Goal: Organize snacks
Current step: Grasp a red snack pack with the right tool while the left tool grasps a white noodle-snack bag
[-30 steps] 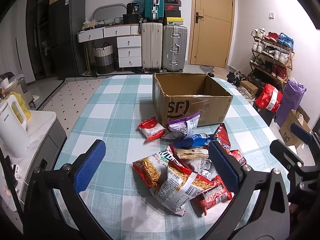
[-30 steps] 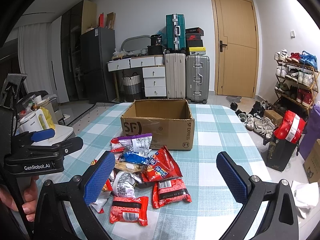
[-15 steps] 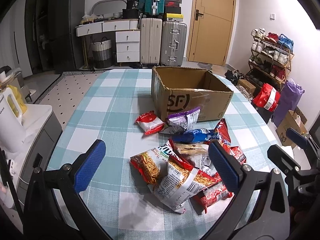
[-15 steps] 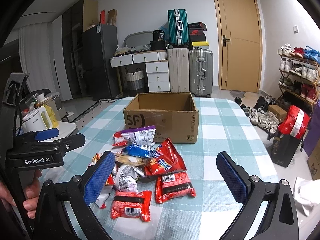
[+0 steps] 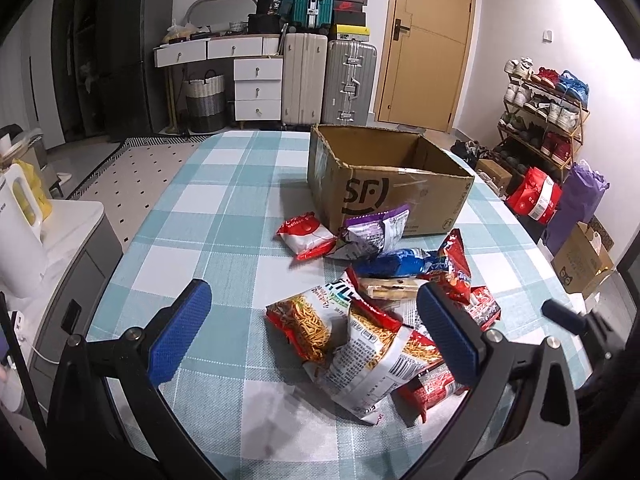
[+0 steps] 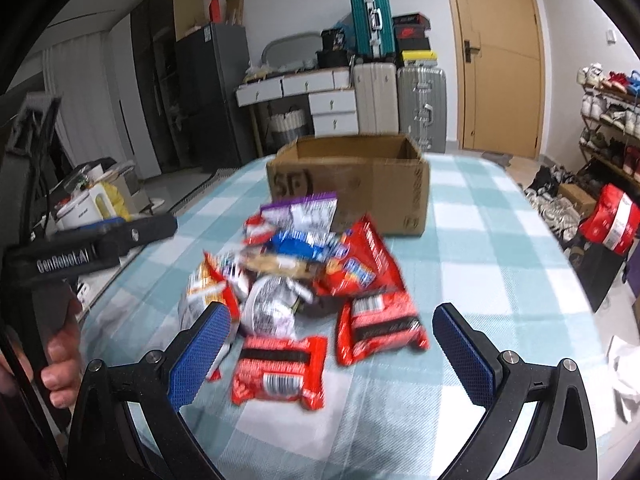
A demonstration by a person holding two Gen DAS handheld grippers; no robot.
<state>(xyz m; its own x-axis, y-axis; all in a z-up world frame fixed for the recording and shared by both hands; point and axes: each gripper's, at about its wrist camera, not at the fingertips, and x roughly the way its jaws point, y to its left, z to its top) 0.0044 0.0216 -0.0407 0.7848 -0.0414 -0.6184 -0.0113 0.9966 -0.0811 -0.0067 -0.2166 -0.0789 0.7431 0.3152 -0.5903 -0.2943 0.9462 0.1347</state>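
Right wrist view has closed in on the snacks; both jaws gape empty, box beyond, nothing packed.

White walls and a closed wooden door at the back; beside it stand suitcases and a white drawer unit — a shoe rack lines the right wall, dotted tile floor left.

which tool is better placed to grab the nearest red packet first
Probably the right tool: it is open, and the red packet lies between its fingers. The left tool, also open, faces the noodle bags instead.
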